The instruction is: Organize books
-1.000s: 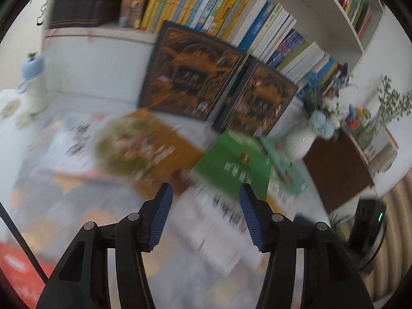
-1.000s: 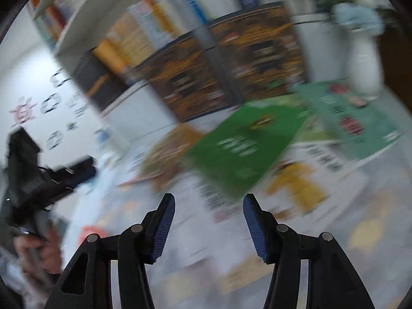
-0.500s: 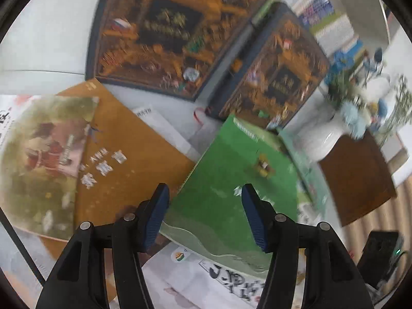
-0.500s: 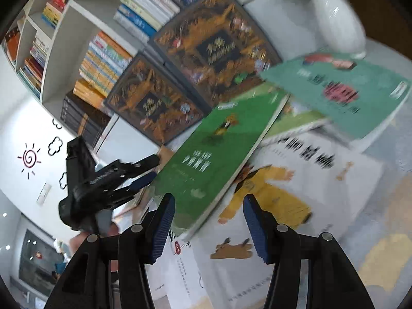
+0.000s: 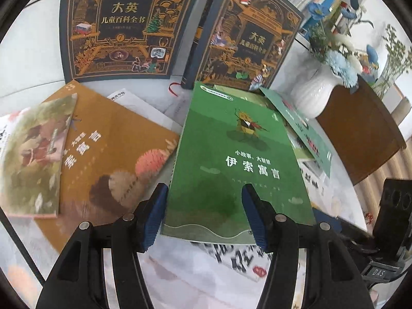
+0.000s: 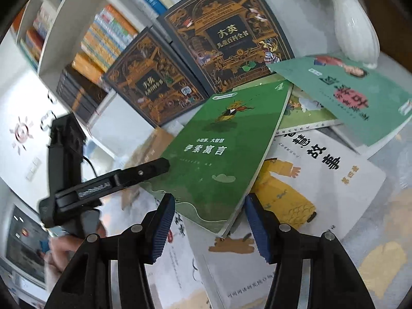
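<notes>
A green paperback [image 5: 239, 159] lies on top of a loose pile of books on the floor. My left gripper [image 5: 205, 215] hovers open over its near edge, blue pads on either side and not pressing. In the right wrist view the green paperback [image 6: 226, 149] has its near corner between the fingers of my right gripper [image 6: 209, 228], whose jaws are opening and touch nothing. The left gripper [image 6: 154, 167] shows there at the book's left edge, held by a hand. Two dark encyclopedia volumes [image 5: 121, 25] [image 5: 247, 41] lean against the shelf behind.
An orange-brown book [image 5: 108, 154] lies left of the green one. A teal book [image 6: 355, 95] and a white picture book [image 6: 322, 180] lie to its right. A white vase [image 5: 314, 95] stands by a brown wooden stand [image 5: 360, 134]. The bookshelf [image 6: 64, 38] is packed with upright books.
My left gripper has dropped and closed in on the green paperback, which now fills its view. The right gripper has sunk a little toward the same book.
</notes>
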